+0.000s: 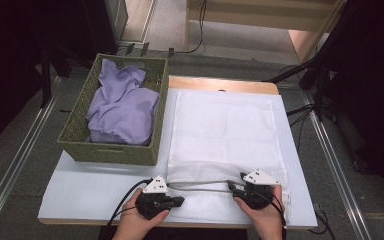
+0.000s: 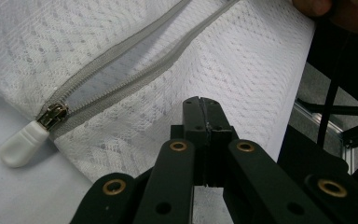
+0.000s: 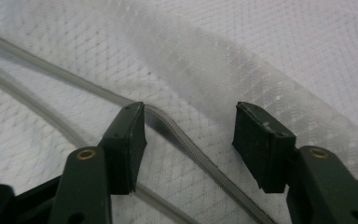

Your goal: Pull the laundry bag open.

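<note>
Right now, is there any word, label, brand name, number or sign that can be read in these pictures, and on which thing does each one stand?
None: no readable text in any view.
Mesh laundry bag: plain white, no label seen.
Zipper pull: blank white tab, no mark.
Woven basket and purple cloth: no tag or print.
Grey plates on the left gripper and right gripper: small dark dots, no letters.

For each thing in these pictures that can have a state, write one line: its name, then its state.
Mesh laundry bag: lying flat on the table, empty-looking.
Zipper: open, its two sides parted.
Zipper pull: at the end of the track.
Basket: holding crumpled purple cloth.
Left tool: shut, empty.
Right tool: open, astride one zipper side.
</note>
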The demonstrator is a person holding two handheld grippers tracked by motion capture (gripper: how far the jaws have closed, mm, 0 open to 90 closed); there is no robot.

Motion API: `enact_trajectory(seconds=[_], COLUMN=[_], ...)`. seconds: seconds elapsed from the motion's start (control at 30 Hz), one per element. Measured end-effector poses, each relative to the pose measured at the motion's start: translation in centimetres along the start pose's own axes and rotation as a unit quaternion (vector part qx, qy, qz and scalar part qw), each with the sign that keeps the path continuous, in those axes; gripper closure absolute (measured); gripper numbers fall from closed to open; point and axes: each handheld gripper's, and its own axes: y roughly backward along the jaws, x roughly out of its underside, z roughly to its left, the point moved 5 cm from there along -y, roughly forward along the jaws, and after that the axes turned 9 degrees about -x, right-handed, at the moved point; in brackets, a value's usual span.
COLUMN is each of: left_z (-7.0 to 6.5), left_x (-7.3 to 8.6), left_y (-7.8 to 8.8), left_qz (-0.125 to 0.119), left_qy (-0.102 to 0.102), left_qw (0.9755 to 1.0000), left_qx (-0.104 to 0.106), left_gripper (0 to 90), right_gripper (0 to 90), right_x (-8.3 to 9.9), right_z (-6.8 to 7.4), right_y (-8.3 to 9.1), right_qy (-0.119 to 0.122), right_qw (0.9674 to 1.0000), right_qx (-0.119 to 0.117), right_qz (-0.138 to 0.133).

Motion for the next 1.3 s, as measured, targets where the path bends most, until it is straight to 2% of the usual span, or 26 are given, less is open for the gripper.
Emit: enact_trajectory(seconds=[0.1,0.17,0.2,0.27,0.33,0.4,0.47,0.53,0.57,0.6,0.67,0.73,0.8,0.9,1.0,1.07,1.1,1.13,1.2,1.27,1.3], left_z=[0.0,0.0,0.0,0.0,0.0,0.1,0.1,0.2,0.2,0.2,0.2,0.2,0.2,0.2,0.2,0.2,0.2,0.2,0.2,0.2,0.2], left_x=[0.0,0.0,0.0,0.0,0.0,0.0,0.0,0.0,0.0,-0.1,-0.1,-0.1,0.0,-0.1,-0.1,0.0,0.0,-0.1,-0.1,-0.1,-0.1], left_y=[0.0,0.0,0.0,0.0,0.0,0.0,0.0,0.0,0.0,0.0,0.0,0.0,0.0,0.0,0.0,0.0,0.0,0.0,0.0,0.0,0.0], left_qz=[-0.001,-0.001,0.0,0.0,0.0,0.001,0.001,0.003,0.002,0.003,0.003,0.003,0.004,0.004,0.004,0.004,0.004,0.004,0.005,0.005,0.005], left_qy=[0.001,0.0,0.001,0.001,0.002,0.003,0.007,0.007,0.008,0.009,0.009,0.009,0.009,0.01,0.01,0.01,0.01,0.01,0.012,0.012,0.012], left_qw=[1.0,1.0,1.0,1.0,1.0,1.0,0.9999,0.9999,0.9999,0.9999,0.9999,0.9999,0.9999,0.9999,0.9999,0.9999,0.9999,0.9999,0.9998,0.9998,0.9998], left_qx=[0.001,0.001,0.002,0.003,0.003,0.004,0.008,0.009,0.01,0.01,0.01,0.01,0.01,0.011,0.011,0.011,0.011,0.012,0.012,0.012,0.012], left_gripper=[90.0,90.0,90.0,90.0,90.0,90.0,90.0,90.0,90.0,90.0,90.0,90.0,90.0,90.0,90.0,90.0,90.0,90.0,90.0,90.0,90.0], right_gripper=[40.5,45.1,50.3,67.7,81.0,88.6,89.4,89.3,89.1,88.6,87.5,86.0,82.6,73.9,61.1,55.2,54.9,56.1,63.4,77.5,85.2], right_x=[-0.2,-0.2,-0.2,-0.3,-0.4,-0.5,-0.9,-1.9,-2.4,-2.6,-2.4,-1.4,-0.7,-0.5,-0.4,-0.4,-0.4,-0.4,-0.5,-0.5,-0.6], right_z=[-0.1,0.0,0.1,0.3,0.3,0.1,0.3,0.9,1.2,1.4,1.4,1.0,0.6,0.5,0.7,0.6,0.5,0.4,0.4,0.7,0.7], right_y=[-0.2,-0.2,-0.2,-0.2,-0.2,-0.1,0.6,2.2,2.9,3.3,2.9,1.6,0.6,0.0,-0.4,-0.5,-0.5,-0.5,-0.5,-0.6,-0.6], right_qy=[-0.008,-0.007,-0.005,0.0,-0.003,-0.015,-0.028,-0.019,-0.013,-0.013,-0.016,-0.018,-0.028,-0.018,0.003,0.004,-0.005,-0.015,-0.014,-0.015,-0.012], right_qw=[0.9999,1.0,1.0,1.0,1.0,0.9999,0.999,0.9958,0.9939,0.9932,0.9949,0.9974,0.9984,0.9994,0.9999,0.9996,0.9997,0.9997,0.9999,0.9999,0.9999], right_qx=[0.005,0.004,0.0,-0.006,0.0,0.002,-0.011,-0.026,-0.036,-0.038,-0.036,-0.03,-0.03,-0.015,0.013,0.026,0.023,0.017,0.008,-0.001,0.002], right_qz=[0.004,0.005,0.006,0.001,0.001,0.0,-0.033,-0.085,-0.103,-0.11,-0.092,-0.063,-0.04,-0.027,-0.01,-0.008,-0.006,-0.006,-0.007,-0.006,-0.004])
